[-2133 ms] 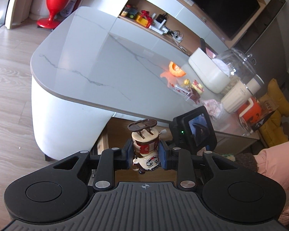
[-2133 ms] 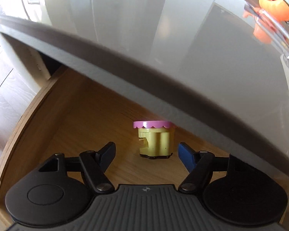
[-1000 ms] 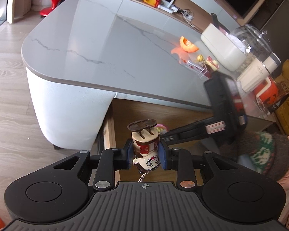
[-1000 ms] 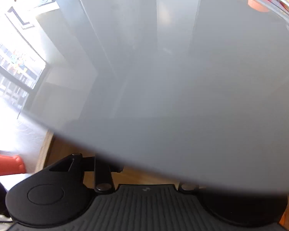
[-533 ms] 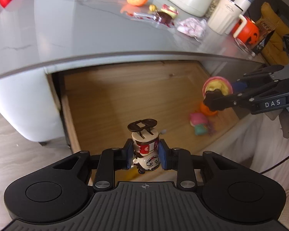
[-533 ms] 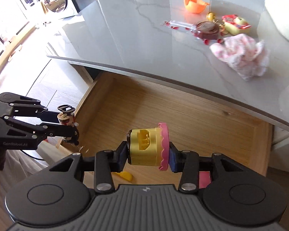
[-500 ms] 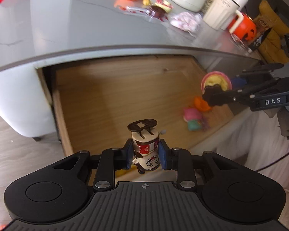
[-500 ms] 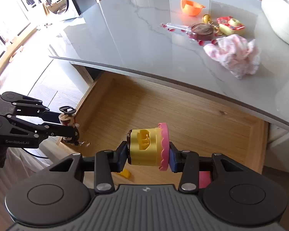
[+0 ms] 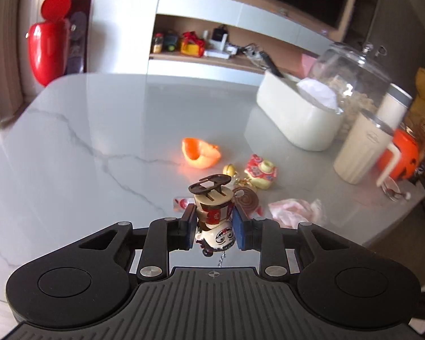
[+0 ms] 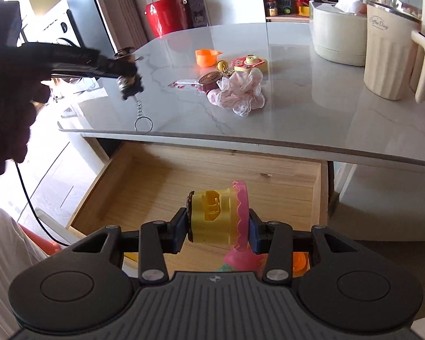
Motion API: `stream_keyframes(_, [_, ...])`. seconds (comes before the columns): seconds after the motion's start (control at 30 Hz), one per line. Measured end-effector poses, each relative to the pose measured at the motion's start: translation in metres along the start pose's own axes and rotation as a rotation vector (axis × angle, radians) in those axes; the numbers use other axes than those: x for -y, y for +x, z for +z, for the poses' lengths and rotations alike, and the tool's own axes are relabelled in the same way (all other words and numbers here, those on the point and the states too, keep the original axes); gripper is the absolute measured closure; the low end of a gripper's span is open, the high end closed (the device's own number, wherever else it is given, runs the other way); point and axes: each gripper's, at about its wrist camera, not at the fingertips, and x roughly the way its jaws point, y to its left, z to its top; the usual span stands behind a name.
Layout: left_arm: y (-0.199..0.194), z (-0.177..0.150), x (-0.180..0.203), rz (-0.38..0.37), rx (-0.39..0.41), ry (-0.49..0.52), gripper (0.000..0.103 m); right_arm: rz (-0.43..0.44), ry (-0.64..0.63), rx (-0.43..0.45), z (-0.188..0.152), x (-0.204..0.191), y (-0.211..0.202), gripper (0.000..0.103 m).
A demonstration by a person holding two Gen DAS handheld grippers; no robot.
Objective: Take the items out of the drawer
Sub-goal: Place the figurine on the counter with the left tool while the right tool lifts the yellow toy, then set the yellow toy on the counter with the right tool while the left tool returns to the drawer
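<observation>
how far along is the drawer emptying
Done: several toys, like the orange cup, lie on the countertop. In hand: left tongs clamp a figurine keychain above it; right tongs grip a yellow toy over the open drawer. Left: pink and orange pieces remain inside.

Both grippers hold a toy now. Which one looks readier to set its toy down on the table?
Left. The left gripper holds its figurine keychain above the marble tabletop, while the right gripper with the yellow-and-pink toy is above the open drawer.
</observation>
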Motion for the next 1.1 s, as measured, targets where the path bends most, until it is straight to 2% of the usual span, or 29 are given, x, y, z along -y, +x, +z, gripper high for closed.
stream_keyframes(0.07, [0.025,-0.002,-0.005,0.024,-0.057,-0.033,0.073,0.008,0.018,0.013,-0.002,0.004,-0.008,0.061])
stream_keyframes(0.2, [0.036,-0.004,-0.009,0.095,-0.013,-0.006,0.071,-0.004,0.025,0.022,-0.003,0.016,-0.011,0.061])
stream_keyframes(0.23, [0.034,-0.002,-0.012,0.083,-0.001,-0.024,0.071,-0.011,0.025,0.019,-0.003,0.018,-0.010,0.061])
stream_keyframes(0.33, [0.008,-0.001,-0.024,0.033,0.108,-0.100,0.071,-0.029,0.026,0.007,-0.001,0.024,-0.006,0.061])
stream_keyframes(0.37, [-0.005,-0.003,-0.026,0.018,0.152,-0.110,0.072,-0.032,0.024,0.005,-0.001,0.025,-0.005,0.061])
stream_keyframes(0.43, [-0.025,-0.006,-0.025,0.001,0.185,-0.097,0.071,-0.033,0.012,0.008,0.003,0.025,-0.002,0.061])
stream_keyframes(0.53, [-0.048,-0.019,-0.018,-0.014,0.138,-0.009,0.071,-0.047,-0.023,0.035,0.018,0.022,-0.001,0.061])
stream_keyframes(0.63, [-0.061,-0.045,-0.008,-0.037,0.040,0.110,0.071,-0.065,-0.069,0.081,0.046,0.022,0.000,0.061])
stream_keyframes(0.73, [-0.063,-0.070,-0.005,-0.065,-0.050,0.181,0.071,-0.087,-0.059,0.081,0.075,0.027,0.013,0.061])
stream_keyframes(0.87, [-0.055,-0.095,-0.007,-0.059,-0.117,0.220,0.071,-0.097,-0.038,0.141,0.107,0.032,0.037,0.059])
stream_keyframes(0.9, [-0.054,-0.100,-0.008,-0.053,-0.125,0.219,0.071,-0.077,-0.030,0.156,0.113,0.035,0.045,0.049])
stream_keyframes(0.93, [-0.052,-0.103,-0.009,-0.053,-0.133,0.212,0.071,-0.078,-0.023,0.151,0.116,0.036,0.051,0.045])
stream_keyframes(1.1, [-0.050,-0.111,-0.019,-0.076,-0.157,0.198,0.071,-0.096,-0.020,0.106,0.109,0.037,0.060,0.044])
